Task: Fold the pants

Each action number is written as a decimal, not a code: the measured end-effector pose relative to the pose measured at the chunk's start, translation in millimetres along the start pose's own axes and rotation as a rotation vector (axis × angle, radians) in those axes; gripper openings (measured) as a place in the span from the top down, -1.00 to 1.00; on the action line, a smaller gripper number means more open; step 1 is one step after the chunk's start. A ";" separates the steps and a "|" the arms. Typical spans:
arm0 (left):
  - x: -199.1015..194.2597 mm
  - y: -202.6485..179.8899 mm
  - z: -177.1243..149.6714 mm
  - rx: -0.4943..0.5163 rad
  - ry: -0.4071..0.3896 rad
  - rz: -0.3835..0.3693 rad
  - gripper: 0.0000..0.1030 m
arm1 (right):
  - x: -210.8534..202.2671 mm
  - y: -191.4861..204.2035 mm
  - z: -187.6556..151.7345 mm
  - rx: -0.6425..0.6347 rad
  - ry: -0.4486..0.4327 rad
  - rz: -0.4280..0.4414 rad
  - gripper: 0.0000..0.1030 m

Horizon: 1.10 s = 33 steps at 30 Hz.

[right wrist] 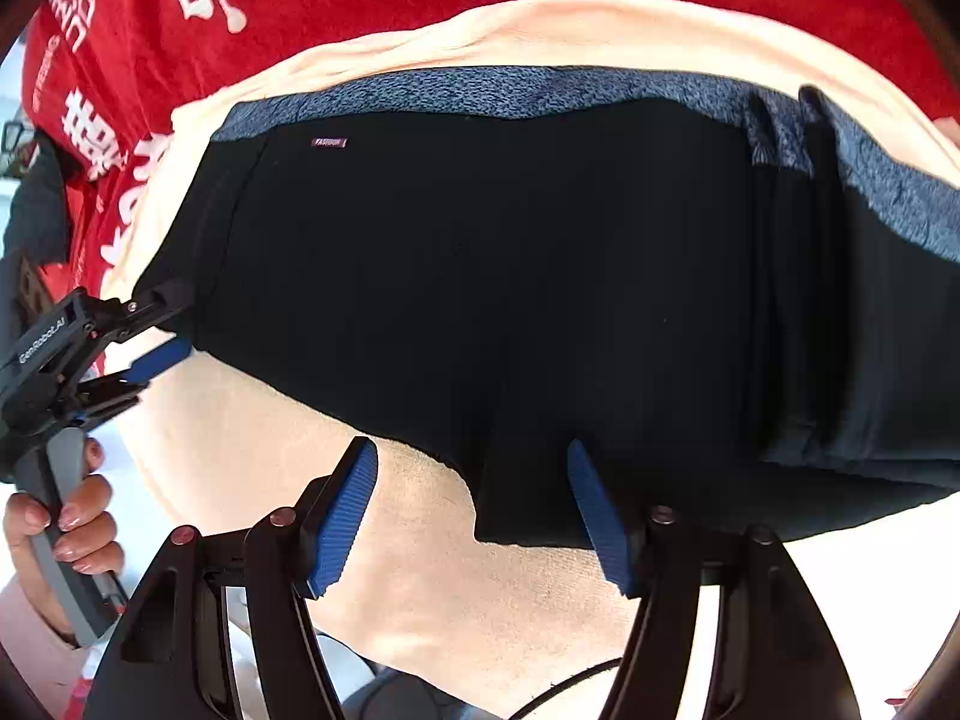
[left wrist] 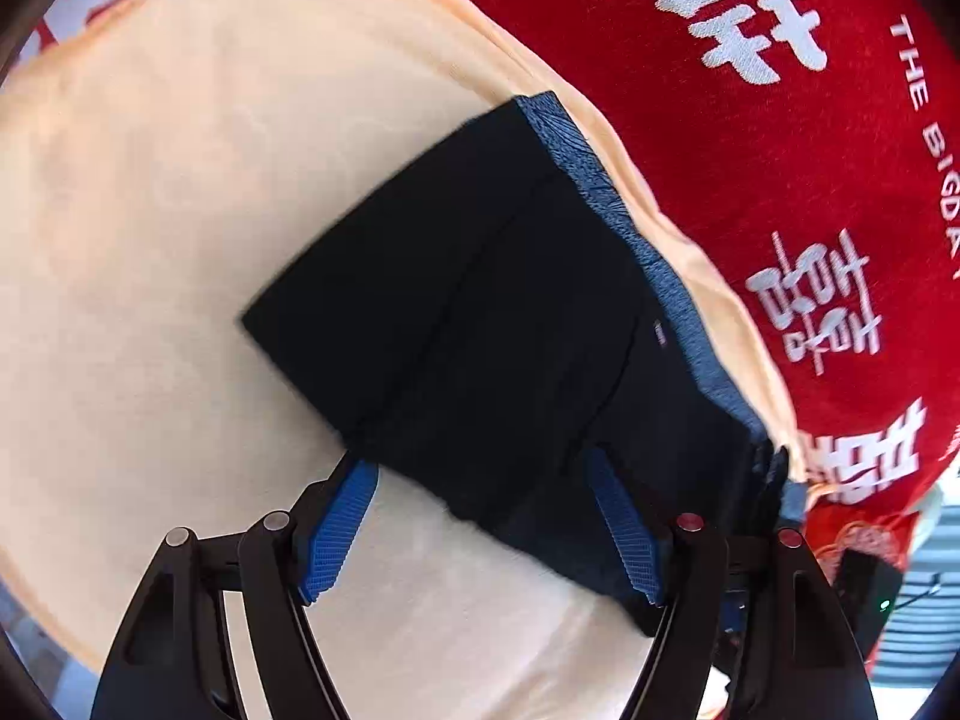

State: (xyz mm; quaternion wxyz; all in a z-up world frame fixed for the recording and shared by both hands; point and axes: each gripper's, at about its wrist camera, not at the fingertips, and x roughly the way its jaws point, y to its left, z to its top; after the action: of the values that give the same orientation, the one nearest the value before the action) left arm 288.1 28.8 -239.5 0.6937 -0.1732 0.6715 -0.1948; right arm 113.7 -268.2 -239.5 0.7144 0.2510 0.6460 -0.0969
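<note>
Black pants (left wrist: 480,324) with a blue-grey fleece lining (left wrist: 600,180) lie folded on a cream cloth (left wrist: 180,210). In the right wrist view the pants (right wrist: 510,300) fill the middle, with the lining (right wrist: 510,90) along the far edge and a small label (right wrist: 329,142). My left gripper (left wrist: 480,468) is open, its blue pads at the pants' near edge. It also shows in the right wrist view (right wrist: 174,324), open at the pants' left corner. My right gripper (right wrist: 474,456) is open over the pants' near edge.
A red cloth with white lettering (left wrist: 810,150) lies beyond the cream cloth, also in the right wrist view (right wrist: 240,12). A hand (right wrist: 66,522) holds the left gripper's handle. A dark device with a green light (left wrist: 876,594) sits at the right.
</note>
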 end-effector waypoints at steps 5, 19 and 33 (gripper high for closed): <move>3.1 -6.6 -1.4 0.029 -0.005 0.016 -0.45 | 0.3 -2.5 -2.5 -0.010 0.002 0.013 -0.35; 5.9 7.1 -8.0 -0.014 -0.076 -0.128 -0.45 | 3.6 -0.2 -4.7 -0.019 0.016 0.007 -0.36; 16.4 2.4 4.3 -0.025 -0.079 -0.107 -0.45 | -0.9 -3.4 -6.5 -0.017 0.008 0.033 -0.37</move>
State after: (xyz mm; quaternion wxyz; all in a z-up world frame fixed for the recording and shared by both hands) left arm 292.8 22.5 -254.7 0.7060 -0.2251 0.6357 -0.2165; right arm 106.3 -268.1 -239.7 0.7154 0.2558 0.6454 -0.0786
